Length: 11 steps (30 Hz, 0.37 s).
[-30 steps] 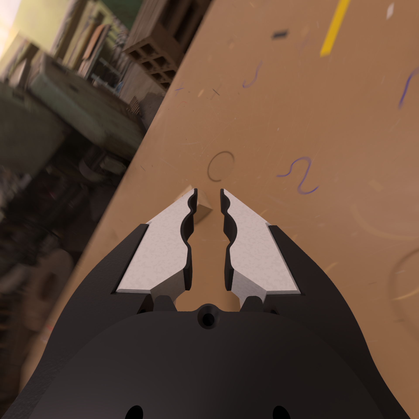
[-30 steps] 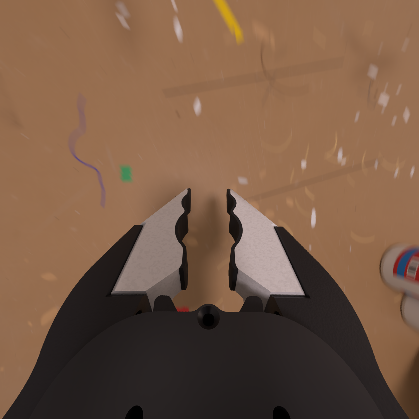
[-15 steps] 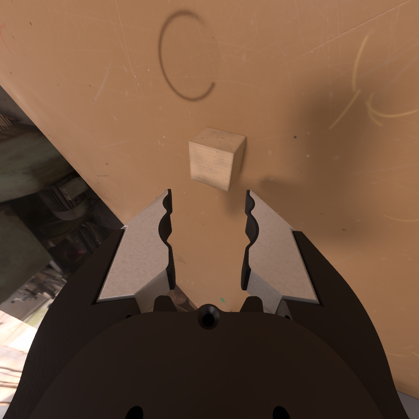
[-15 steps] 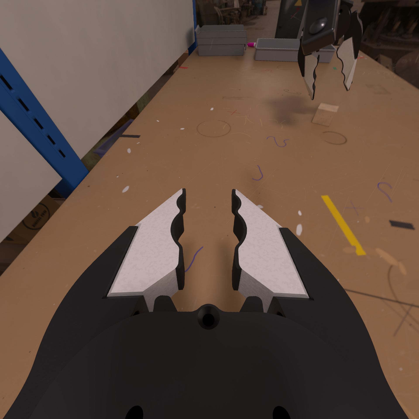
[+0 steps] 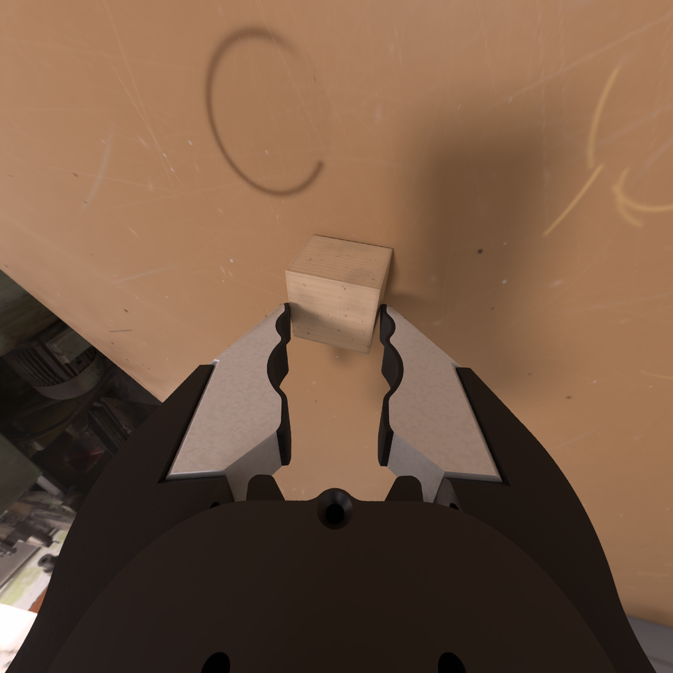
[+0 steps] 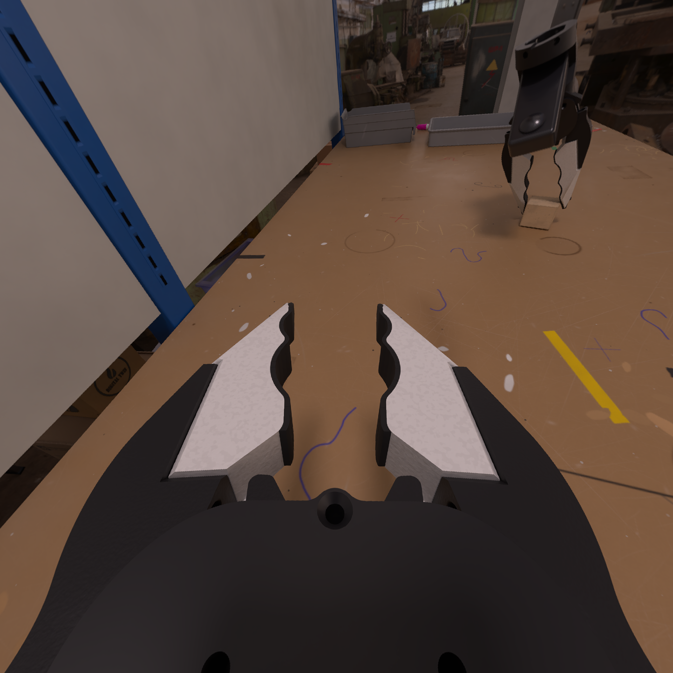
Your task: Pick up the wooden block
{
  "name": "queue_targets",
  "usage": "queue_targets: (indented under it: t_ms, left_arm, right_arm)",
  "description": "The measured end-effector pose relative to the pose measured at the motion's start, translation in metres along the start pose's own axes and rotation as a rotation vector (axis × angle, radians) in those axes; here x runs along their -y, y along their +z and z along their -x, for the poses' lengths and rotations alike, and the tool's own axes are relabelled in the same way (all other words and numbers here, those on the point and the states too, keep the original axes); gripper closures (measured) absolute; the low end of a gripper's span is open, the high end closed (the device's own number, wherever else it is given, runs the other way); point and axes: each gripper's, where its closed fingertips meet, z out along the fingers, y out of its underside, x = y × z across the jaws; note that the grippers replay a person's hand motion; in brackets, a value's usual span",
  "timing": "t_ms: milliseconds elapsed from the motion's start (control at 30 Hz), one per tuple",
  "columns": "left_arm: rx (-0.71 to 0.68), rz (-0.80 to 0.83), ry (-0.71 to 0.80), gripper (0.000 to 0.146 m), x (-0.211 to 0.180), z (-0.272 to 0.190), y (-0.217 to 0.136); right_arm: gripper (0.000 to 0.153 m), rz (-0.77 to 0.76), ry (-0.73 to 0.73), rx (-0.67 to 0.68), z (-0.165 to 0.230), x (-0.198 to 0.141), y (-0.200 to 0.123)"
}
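The wooden block is a small pale cube resting on the brown table. In the left wrist view my left gripper points down at it, and its two fingertips press the block's left and right sides. The right wrist view shows the same from afar: the left gripper stands upright over the block at the far right. My right gripper is open and empty, low over the table, far from the block.
The table's edge runs diagonally just left of the block. Two grey bins stand at the far end. A blue upright with white panels lines the left side. A yellow tape strip lies on the table.
My left gripper has come down to the block and its fingers have narrowed onto the block's sides. My right gripper has swung up to look along the table, then held steady.
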Motion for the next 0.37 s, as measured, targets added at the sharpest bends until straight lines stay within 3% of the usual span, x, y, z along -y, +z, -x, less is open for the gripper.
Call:
queue_targets:
  t_ms: [167,367]
  left_arm:
    - [0.172,-0.230,-0.139,0.097,0.030,0.016,-0.038]
    - [0.633,-0.757,-0.296,0.097,0.090,0.029,-0.145]
  right_arm:
    - [0.108,-0.019,0.056,-0.027,-0.003,0.002,0.017]
    - [0.102,-0.053,0.295,-0.130,-0.043,0.016,0.059]
